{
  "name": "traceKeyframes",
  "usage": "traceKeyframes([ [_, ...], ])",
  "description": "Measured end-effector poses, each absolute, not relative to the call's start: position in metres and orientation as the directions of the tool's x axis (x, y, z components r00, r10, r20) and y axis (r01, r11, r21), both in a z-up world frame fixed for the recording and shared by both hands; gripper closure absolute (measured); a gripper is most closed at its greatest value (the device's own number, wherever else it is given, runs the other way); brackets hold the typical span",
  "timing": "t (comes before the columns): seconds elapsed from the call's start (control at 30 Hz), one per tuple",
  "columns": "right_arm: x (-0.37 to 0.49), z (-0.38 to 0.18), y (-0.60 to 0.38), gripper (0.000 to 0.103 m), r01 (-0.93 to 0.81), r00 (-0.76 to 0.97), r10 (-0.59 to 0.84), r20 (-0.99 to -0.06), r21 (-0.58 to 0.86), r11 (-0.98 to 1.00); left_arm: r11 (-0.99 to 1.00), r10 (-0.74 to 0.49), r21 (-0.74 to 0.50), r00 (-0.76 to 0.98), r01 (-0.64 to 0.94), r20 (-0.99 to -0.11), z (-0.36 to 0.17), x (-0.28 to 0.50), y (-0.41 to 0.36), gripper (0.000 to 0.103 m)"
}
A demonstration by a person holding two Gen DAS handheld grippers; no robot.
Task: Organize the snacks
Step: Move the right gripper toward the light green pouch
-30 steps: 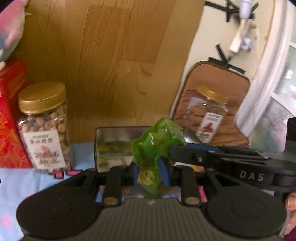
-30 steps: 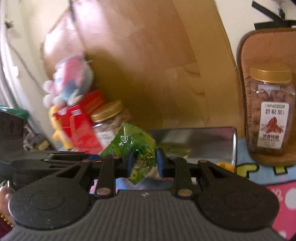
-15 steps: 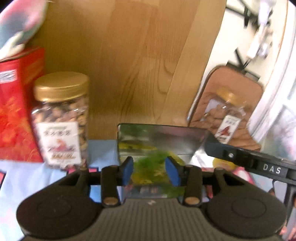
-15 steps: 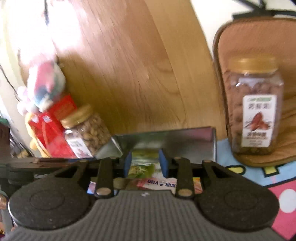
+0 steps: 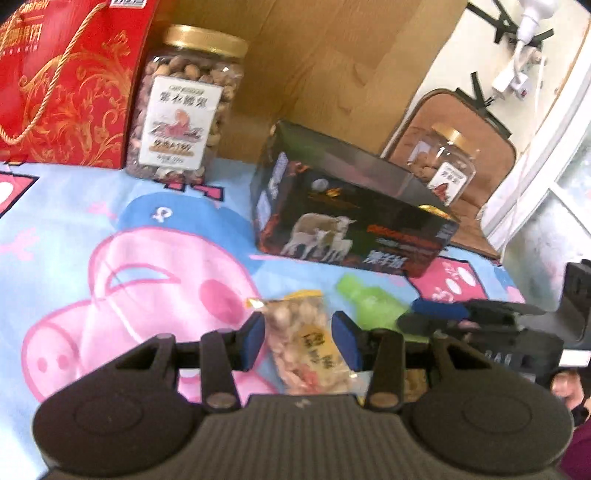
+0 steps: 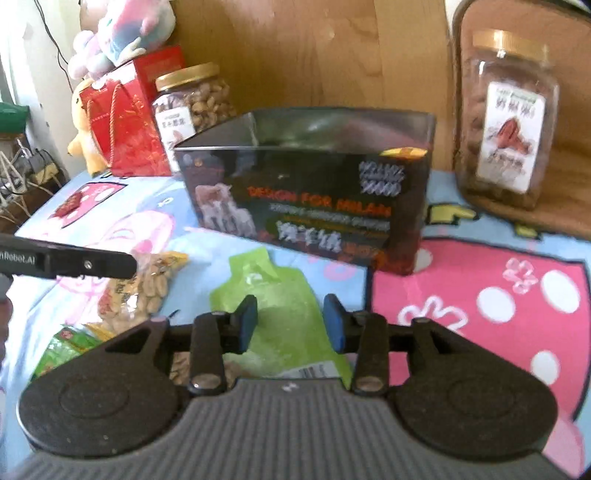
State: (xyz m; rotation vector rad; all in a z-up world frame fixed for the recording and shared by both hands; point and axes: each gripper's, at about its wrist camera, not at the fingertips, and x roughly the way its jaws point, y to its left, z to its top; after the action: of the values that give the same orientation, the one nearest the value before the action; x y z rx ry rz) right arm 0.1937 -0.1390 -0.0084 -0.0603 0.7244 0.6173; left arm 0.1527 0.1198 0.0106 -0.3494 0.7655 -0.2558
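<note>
A clear packet of peanuts (image 5: 306, 343) lies on the cartoon cloth between the pads of my left gripper (image 5: 300, 341), which stands open around it. A light green pouch (image 6: 280, 306) lies flat beside it, under my right gripper (image 6: 290, 321). The right gripper's jaws are opening, and the pouch shows between them without being pressed. Behind both stands an open black tin (image 6: 314, 192) printed with sheep. In the right wrist view, a finger (image 6: 92, 263) of the left gripper reaches in over the peanuts (image 6: 144, 288).
A gold-lidded jar of nuts (image 5: 184, 107) and a red gift box (image 5: 62, 81) stand at the back left, with a plush toy (image 6: 122, 29) above them. Another nut jar (image 6: 506, 122) stands on a brown cushion at the back right. A small green packet (image 6: 62, 347) lies near the left edge.
Both grippers held green packets above the tin, then let go of them there. They have since sunk back toward the cloth, over the peanuts and the green pouch.
</note>
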Motion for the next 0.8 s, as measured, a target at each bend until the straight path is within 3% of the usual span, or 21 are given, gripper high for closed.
traceKeyframes([
  [0.23, 0.159, -0.002, -0.123, 0.061, -0.716, 0.489, 0.602, -0.631, 0.105, 0.691, 0.919, -0.349, -0.375, 0.688, 0.119, -0.636, 0.021, 0.154, 0.100, 0.062],
  [0.37, 0.165, 0.009, -0.164, 0.060, -0.613, 0.514, 0.640, -0.571, 0.277, 0.740, 0.912, -0.363, -0.383, 0.718, 0.145, -0.594, 0.032, 0.145, 0.092, 0.061],
  [0.53, 0.152, -0.006, -0.194, 0.060, -0.534, 0.485, 0.643, -0.592, 0.382, 0.754, 0.901, -0.379, -0.398, 0.762, 0.173, -0.526, 0.052, 0.138, 0.091, 0.059],
  [0.8, 0.151, -0.020, -0.195, 0.060, -0.479, 0.399, 0.744, -0.536, 0.570, 0.668, 0.885, -0.443, -0.422, 0.629, 0.195, -0.639, 0.013, 0.152, 0.058, 0.060],
])
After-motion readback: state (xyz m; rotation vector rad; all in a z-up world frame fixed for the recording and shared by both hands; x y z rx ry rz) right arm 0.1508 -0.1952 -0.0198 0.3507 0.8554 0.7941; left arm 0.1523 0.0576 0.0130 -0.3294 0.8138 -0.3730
